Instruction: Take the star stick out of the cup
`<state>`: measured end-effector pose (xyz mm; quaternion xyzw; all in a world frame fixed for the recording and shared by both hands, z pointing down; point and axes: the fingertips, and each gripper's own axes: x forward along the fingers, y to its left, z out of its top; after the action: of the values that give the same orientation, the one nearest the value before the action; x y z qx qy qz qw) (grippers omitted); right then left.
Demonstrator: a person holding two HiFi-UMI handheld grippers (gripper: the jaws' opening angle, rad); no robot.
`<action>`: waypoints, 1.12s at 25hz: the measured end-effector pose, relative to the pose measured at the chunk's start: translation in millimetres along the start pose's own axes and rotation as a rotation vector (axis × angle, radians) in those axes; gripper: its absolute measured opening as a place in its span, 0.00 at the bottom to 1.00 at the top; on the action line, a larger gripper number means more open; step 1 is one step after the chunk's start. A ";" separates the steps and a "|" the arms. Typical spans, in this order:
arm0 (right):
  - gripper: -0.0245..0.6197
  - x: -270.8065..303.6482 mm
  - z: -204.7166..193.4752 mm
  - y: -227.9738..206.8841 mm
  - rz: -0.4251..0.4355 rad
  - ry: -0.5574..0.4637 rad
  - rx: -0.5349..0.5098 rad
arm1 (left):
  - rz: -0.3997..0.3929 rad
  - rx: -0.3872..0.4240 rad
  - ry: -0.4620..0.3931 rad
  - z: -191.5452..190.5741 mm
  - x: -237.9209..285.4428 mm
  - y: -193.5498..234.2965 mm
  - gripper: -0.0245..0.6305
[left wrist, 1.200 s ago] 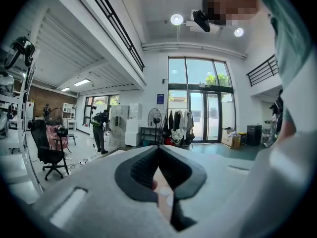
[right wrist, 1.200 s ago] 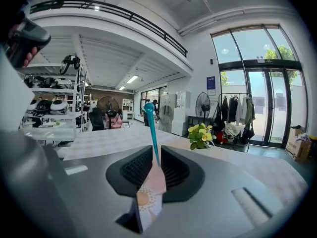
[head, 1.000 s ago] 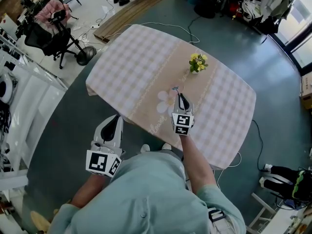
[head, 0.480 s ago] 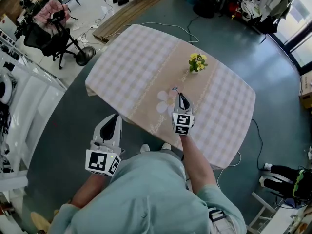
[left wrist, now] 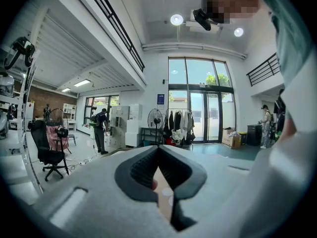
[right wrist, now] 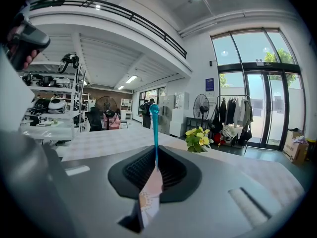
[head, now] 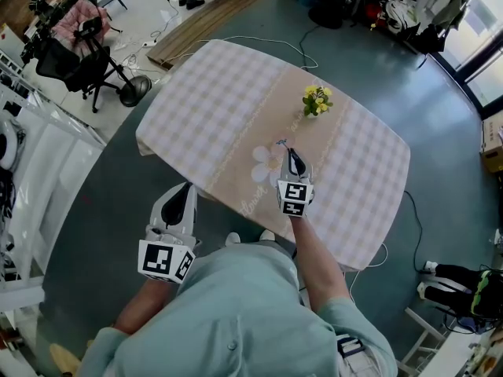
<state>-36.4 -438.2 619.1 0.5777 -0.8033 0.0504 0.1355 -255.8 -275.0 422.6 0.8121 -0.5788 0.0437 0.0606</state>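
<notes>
A thin blue star stick (right wrist: 155, 133) stands upright between the jaws of my right gripper (right wrist: 156, 155), which is shut on its lower part. Its rounded top reaches above the jaws. In the head view the right gripper (head: 289, 155) is over the near middle of the table (head: 212, 93), and the stick's tip (head: 281, 143) shows just beyond its fingertips. I see no cup in any view; the gripper covers the spot below it. My left gripper (head: 185, 193) hangs off the table's near left edge, shut and empty, with its jaws (left wrist: 158, 150) meeting at the tips.
A small pot of yellow flowers (head: 317, 100) stands on the far side of the checked cloth, also ahead and to the right in the right gripper view (right wrist: 198, 139). A white flower print (head: 266, 163) lies beside the right gripper. A stroller-like frame (head: 86, 45) stands on the floor at far left.
</notes>
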 end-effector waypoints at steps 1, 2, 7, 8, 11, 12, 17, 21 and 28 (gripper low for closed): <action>0.05 -0.1 -0.3 -0.5 -0.001 0.002 -0.001 | -0.002 0.003 0.001 -0.9 0.0 -0.1 0.04; 0.05 -0.3 -0.6 -1.0 -0.002 0.003 -0.003 | -0.004 0.004 0.001 -1.5 0.1 -0.2 0.04; 0.05 -1.3 1.1 -0.2 -0.001 0.003 -0.008 | -0.007 0.001 -0.001 -1.6 0.6 0.8 0.04; 0.05 -1.6 0.6 -0.2 -0.002 0.004 -0.010 | -0.009 0.005 0.000 -2.0 0.2 1.4 0.04; 0.05 -2.3 2.1 0.4 -0.002 -0.003 -0.011 | -0.008 0.000 -0.001 -2.3 -0.6 2.5 0.04; 0.05 -3.0 4.1 1.0 -0.001 -0.004 -0.011 | -0.011 0.001 -0.001 -2.8 -0.8 2.3 0.04; 0.05 -6.4 11.0 1.4 -0.001 -0.012 -0.019 | -0.015 -0.005 -0.002 -1.5 -0.4 1.2 0.04; 0.05 -11.7 18.9 4.3 -0.001 -0.023 -0.024 | -0.016 -0.011 -0.002 -1.1 -1.4 2.4 0.04; 0.05 -19.0 28.3 -0.9 -0.017 -0.034 -0.026 | -0.027 -0.012 0.002 -3.1 -2.3 -0.2 0.04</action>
<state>-34.5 -427.8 586.6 0.5835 -0.8012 0.0291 0.1296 -256.4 -272.4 425.4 0.8194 -0.5679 0.0403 0.0666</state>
